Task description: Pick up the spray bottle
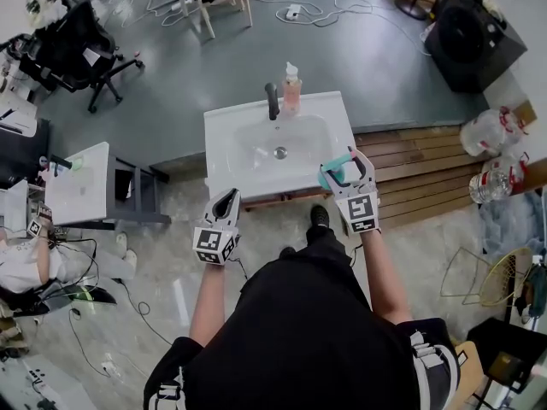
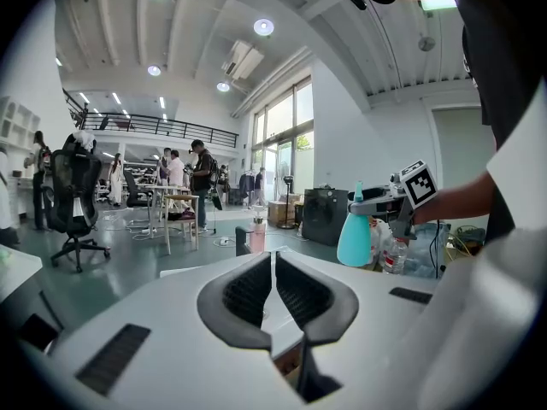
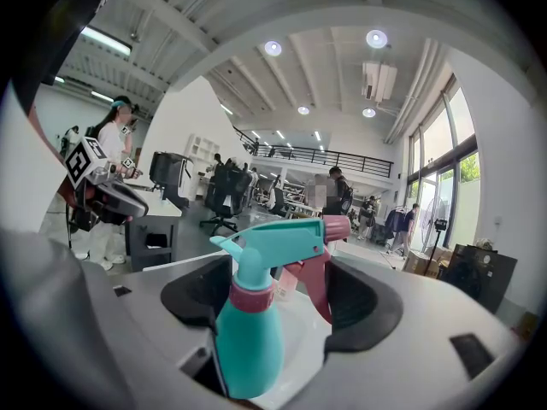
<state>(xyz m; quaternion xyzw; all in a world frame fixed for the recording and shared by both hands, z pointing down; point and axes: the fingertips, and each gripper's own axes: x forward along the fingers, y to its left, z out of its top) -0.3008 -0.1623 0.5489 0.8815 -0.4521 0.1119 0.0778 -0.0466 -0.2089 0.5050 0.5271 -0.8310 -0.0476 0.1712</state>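
The teal spray bottle (image 3: 248, 340), with a pink collar and pink trigger, hangs upright between the jaws of my right gripper (image 3: 282, 301), which is shut on its body. In the head view the right gripper (image 1: 346, 169) holds the bottle (image 1: 332, 174) over the front right corner of the white sink (image 1: 333, 114). My left gripper (image 1: 226, 202) hovers at the sink's front left edge with its jaws together and nothing in them. From the left gripper (image 2: 272, 273) view, the bottle (image 2: 354, 236) shows off to the right, carried by the other gripper (image 2: 402, 196).
A black faucet (image 1: 272, 101) and a pink soap bottle (image 1: 291, 90) stand at the sink's back edge. A wooden platform (image 1: 419, 165) with large water jugs (image 1: 489, 131) lies to the right. A small white table (image 1: 79, 182) and an office chair (image 1: 73, 54) are on the left.
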